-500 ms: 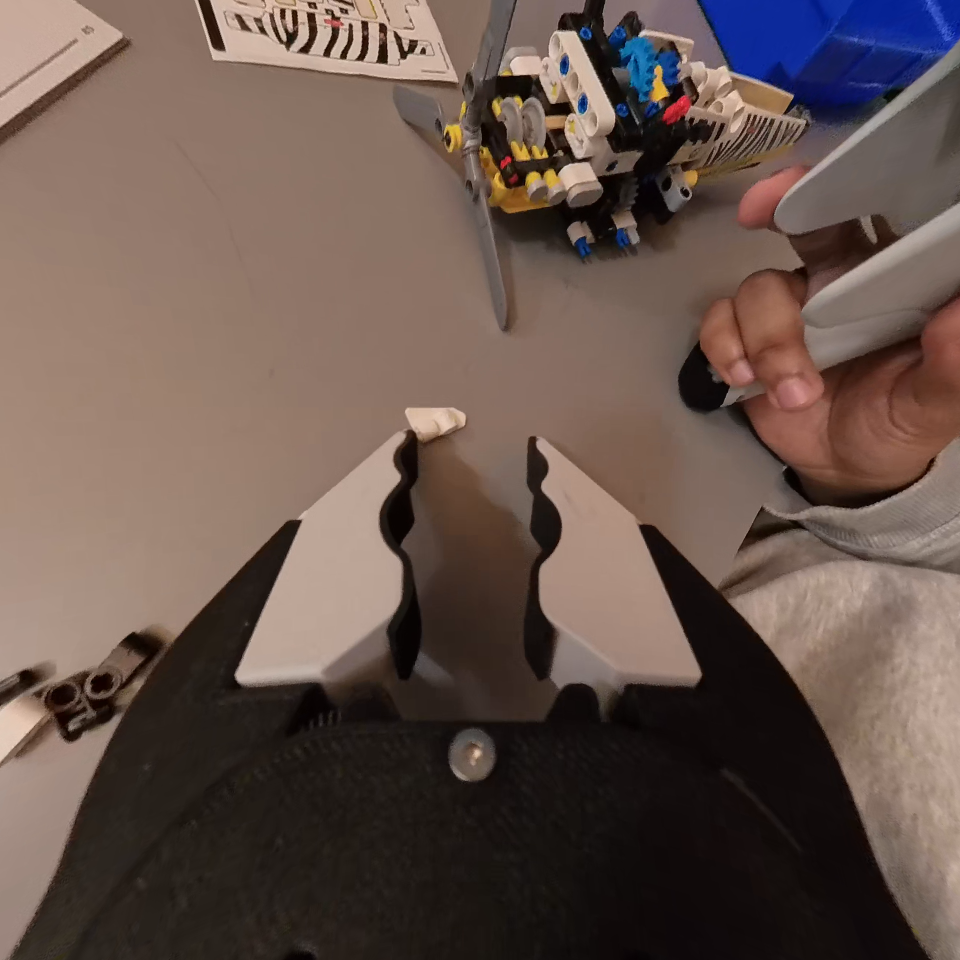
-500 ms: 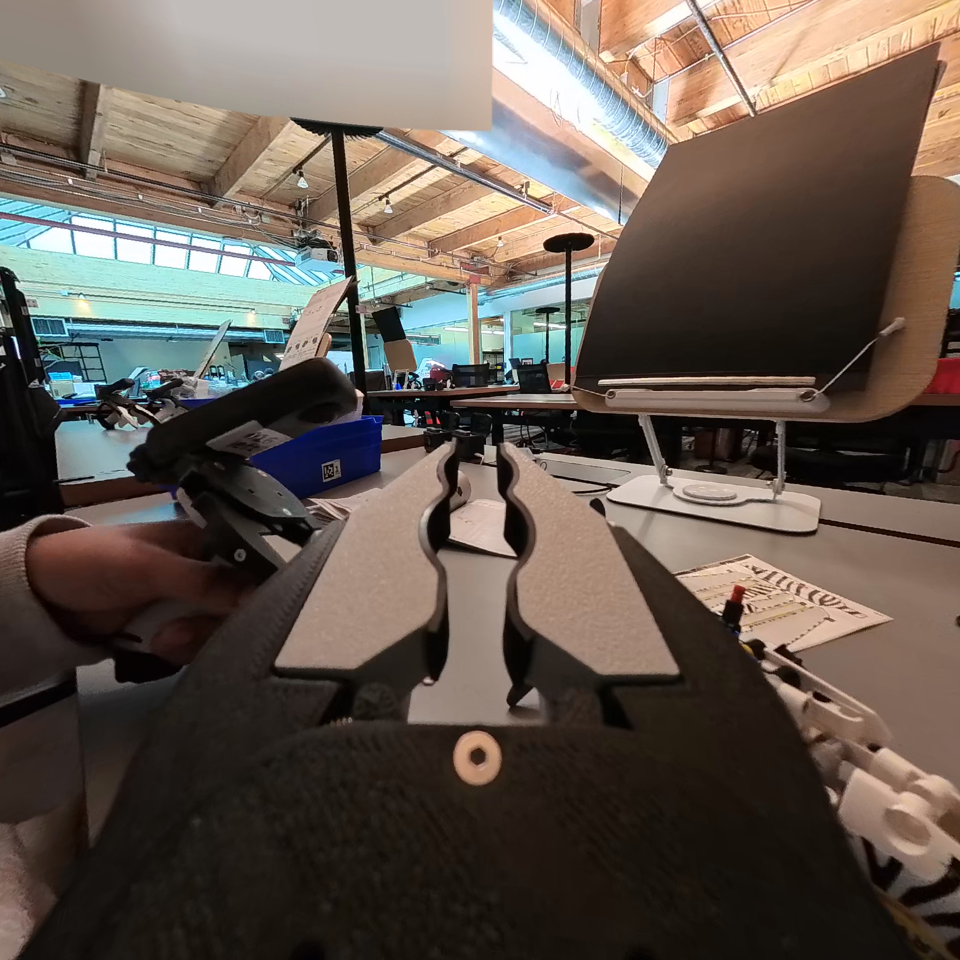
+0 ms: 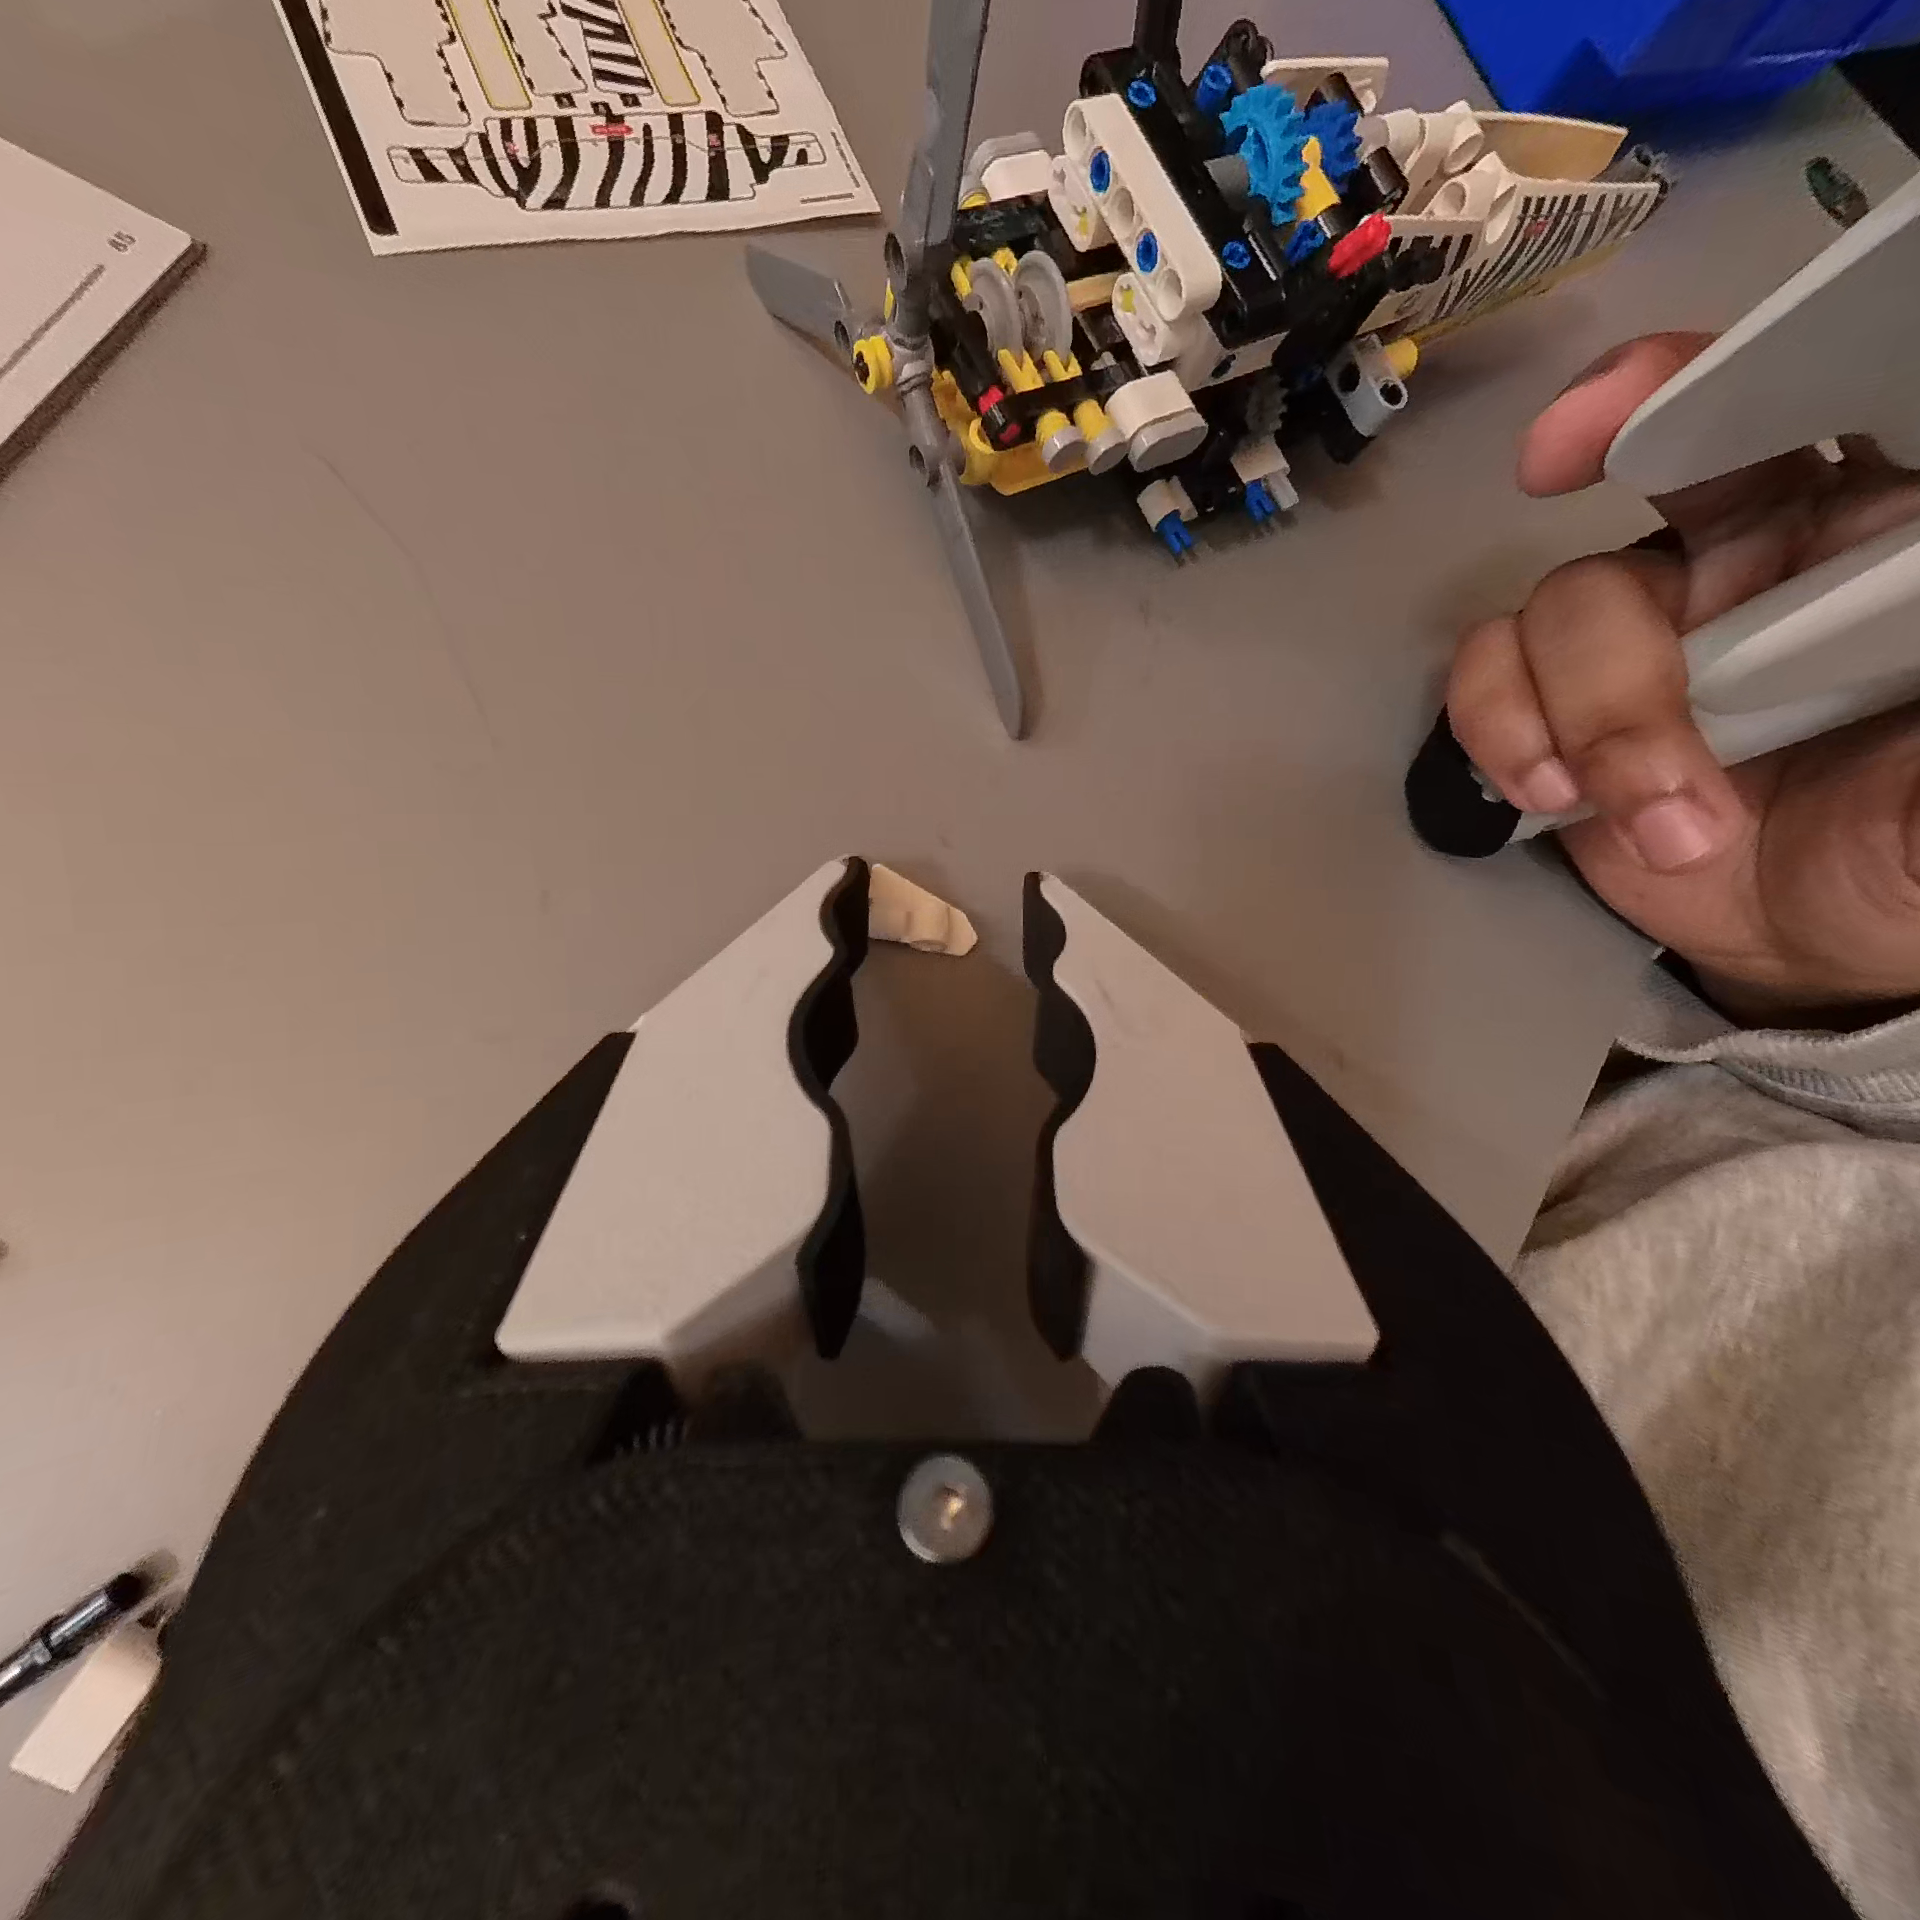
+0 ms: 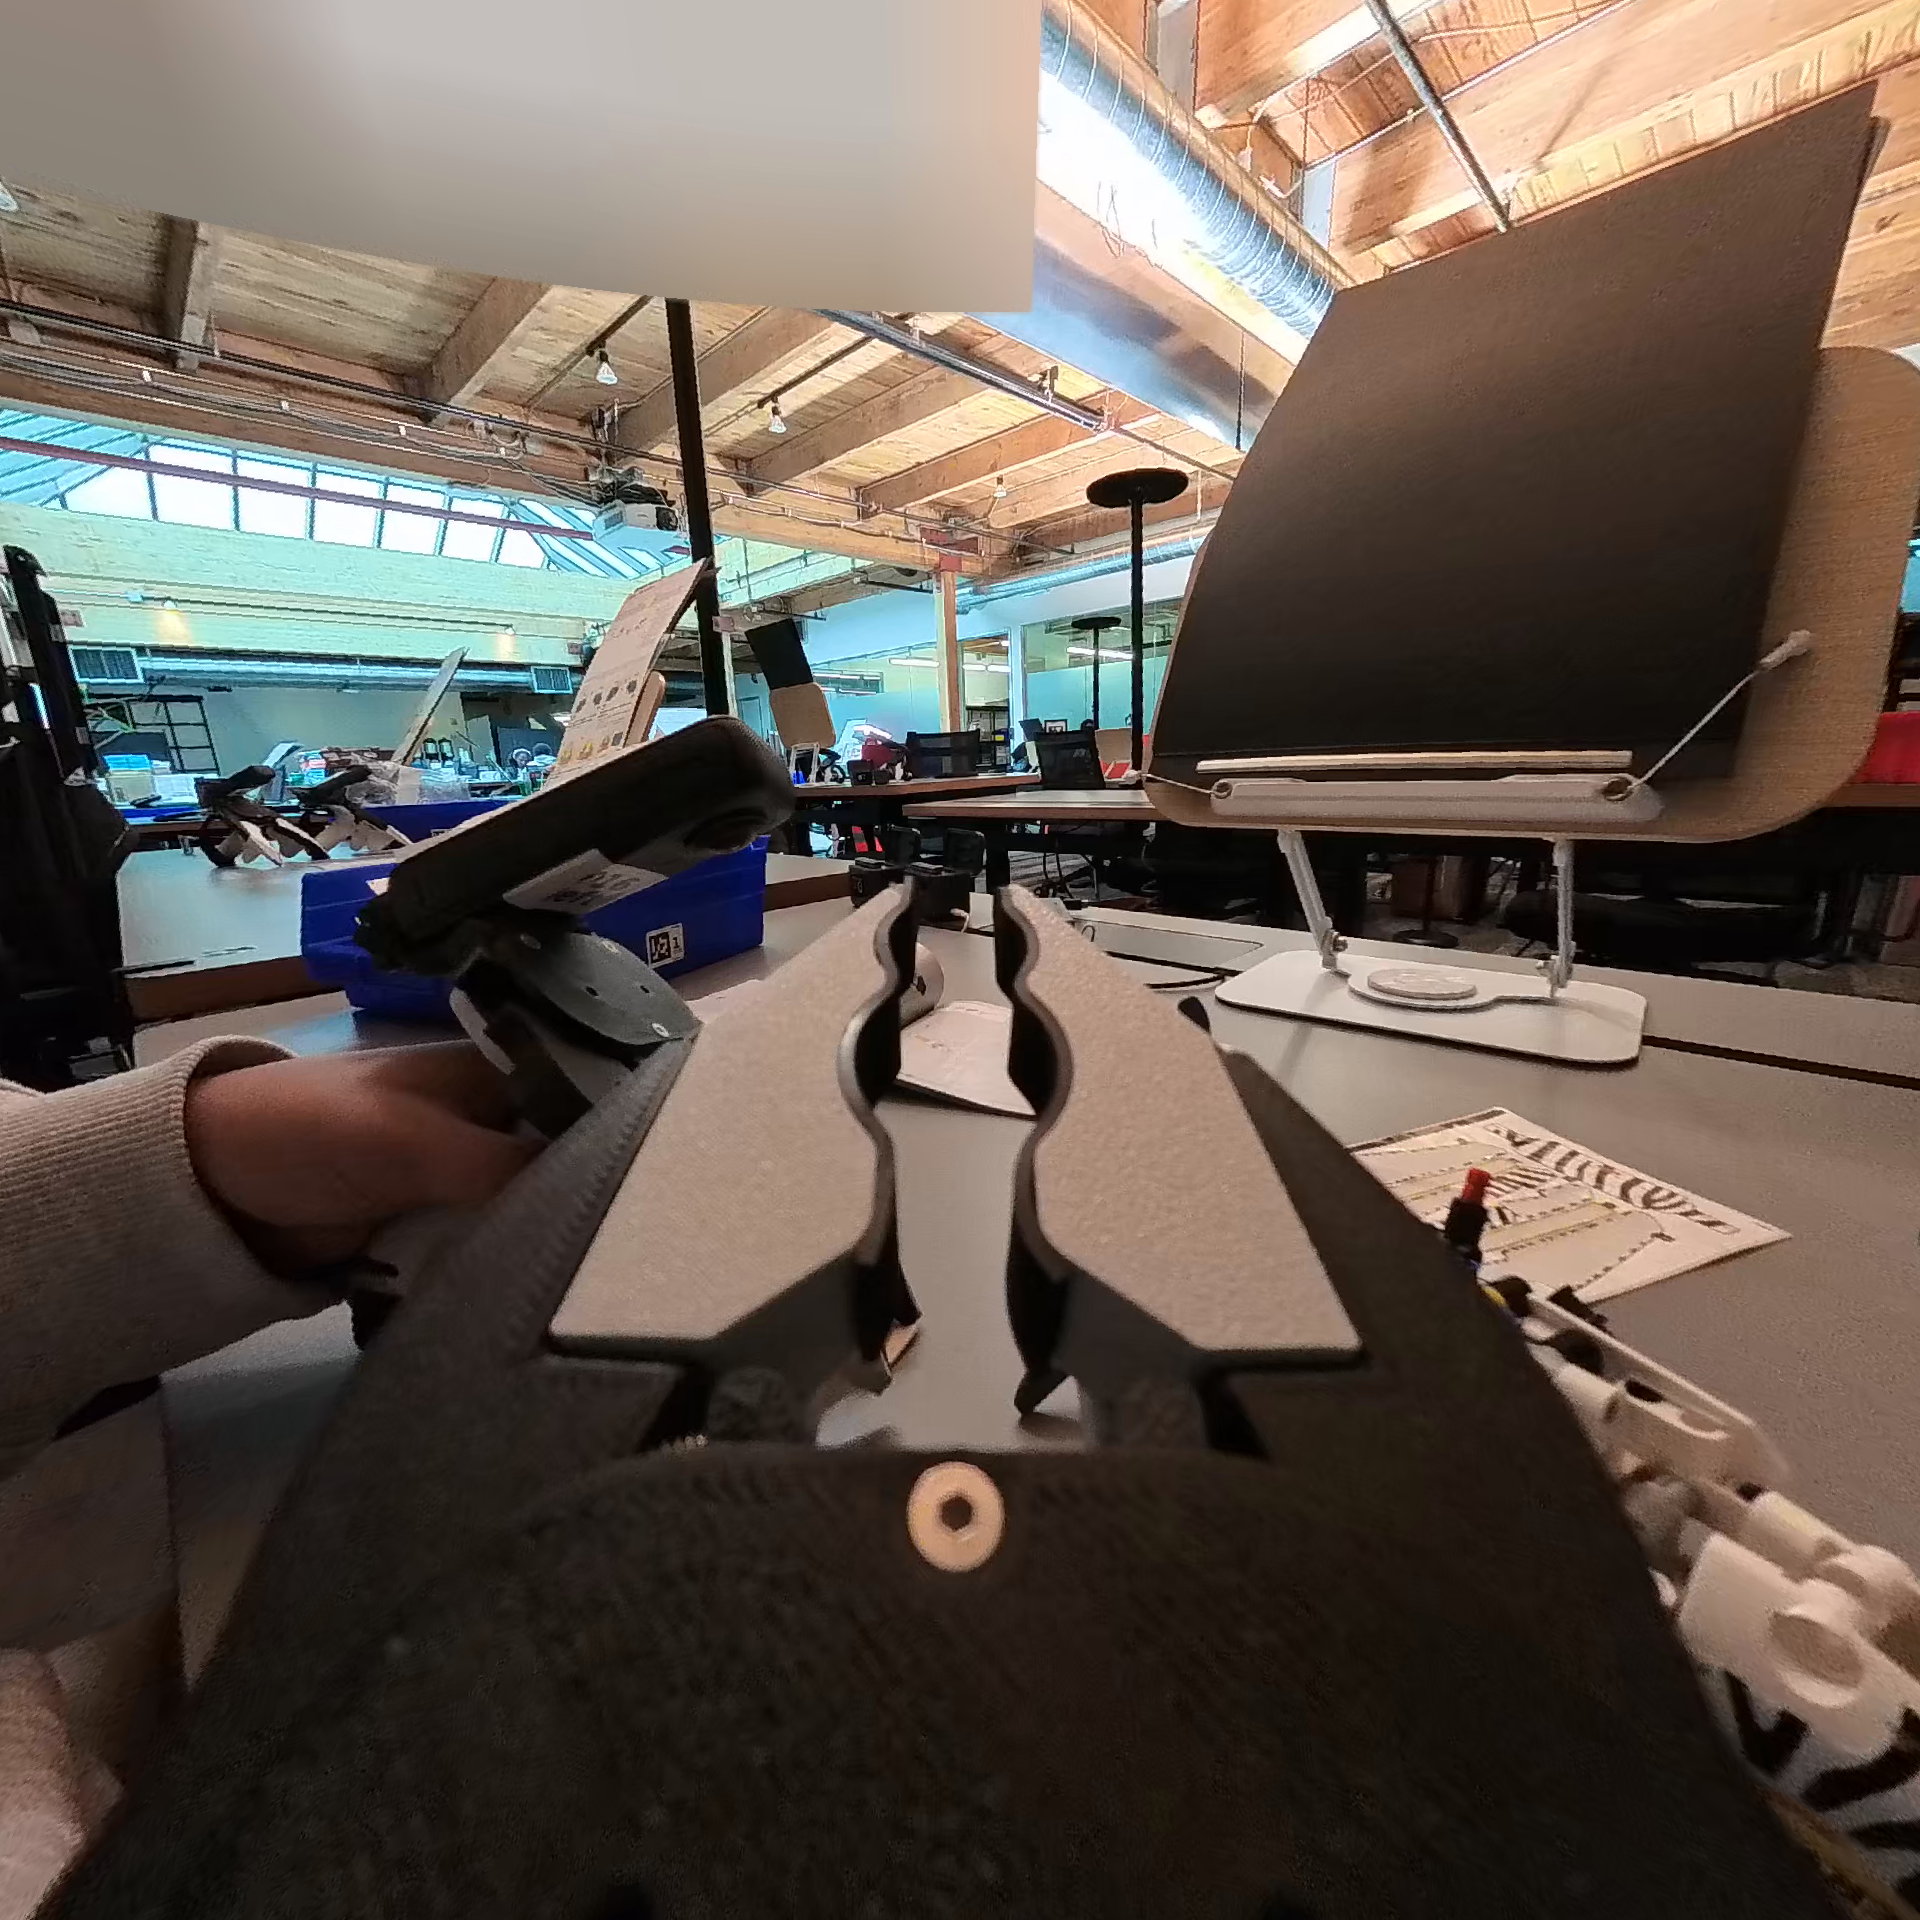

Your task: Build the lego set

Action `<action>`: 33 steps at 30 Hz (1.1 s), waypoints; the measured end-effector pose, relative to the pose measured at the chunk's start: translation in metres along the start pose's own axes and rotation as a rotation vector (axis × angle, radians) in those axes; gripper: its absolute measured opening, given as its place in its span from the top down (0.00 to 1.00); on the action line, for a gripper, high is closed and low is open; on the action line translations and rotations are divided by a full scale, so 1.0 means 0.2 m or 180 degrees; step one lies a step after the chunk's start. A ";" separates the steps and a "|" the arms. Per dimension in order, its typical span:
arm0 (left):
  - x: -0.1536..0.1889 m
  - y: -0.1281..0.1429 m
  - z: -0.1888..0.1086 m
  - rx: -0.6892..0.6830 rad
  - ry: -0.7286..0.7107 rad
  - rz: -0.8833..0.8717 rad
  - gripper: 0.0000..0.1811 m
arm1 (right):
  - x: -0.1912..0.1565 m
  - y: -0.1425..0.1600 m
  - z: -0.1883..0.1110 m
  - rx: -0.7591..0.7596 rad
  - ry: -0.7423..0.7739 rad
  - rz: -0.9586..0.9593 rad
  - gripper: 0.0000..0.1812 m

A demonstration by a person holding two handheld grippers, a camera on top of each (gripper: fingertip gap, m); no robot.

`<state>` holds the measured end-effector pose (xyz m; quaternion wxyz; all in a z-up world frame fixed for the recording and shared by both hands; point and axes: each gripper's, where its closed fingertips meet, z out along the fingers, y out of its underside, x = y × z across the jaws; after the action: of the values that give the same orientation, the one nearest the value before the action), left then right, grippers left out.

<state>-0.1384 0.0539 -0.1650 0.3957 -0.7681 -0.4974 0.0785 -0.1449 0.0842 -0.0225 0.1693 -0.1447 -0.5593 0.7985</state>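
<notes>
A small cream lego piece lies on the grey table between the tips of my left gripper, close against the left finger. The left gripper is open and points down at the table. The partly built lego plane, with grey propeller blades, yellow, black and white parts and zebra-striped panels, stands farther ahead. My right gripper is held level above the table, its jaws a narrow gap apart and empty. The plane's white and zebra parts show at the lower right of the right wrist view.
A zebra-striped sticker sheet and a booklet lie far left. A blue bin stands behind the plane. A hand holds the right gripper's handle at the right. A black pin lies at the lower left. A stand with a dark board stands ahead. The grippers' ends are close to 15 centimeters from one another. Both grippers' tips are roughly 10 centimeters from the partly built lego plane.
My left gripper has moved forward and left, so the cream piece now lies between its fingertips instead of beyond the left tip. The right gripper has barely moved.
</notes>
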 end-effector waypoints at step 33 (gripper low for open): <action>-0.03 -0.06 -0.28 0.1099 0.0364 -0.0417 0.79 | 0.01 -0.02 -0.04 -0.0006 -0.0005 -0.0011 0.93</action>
<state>-0.1210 0.0221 -0.1200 0.5535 -0.6579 -0.5022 0.0929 -0.1427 0.0930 -0.0208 0.1701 -0.1432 -0.5605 0.7978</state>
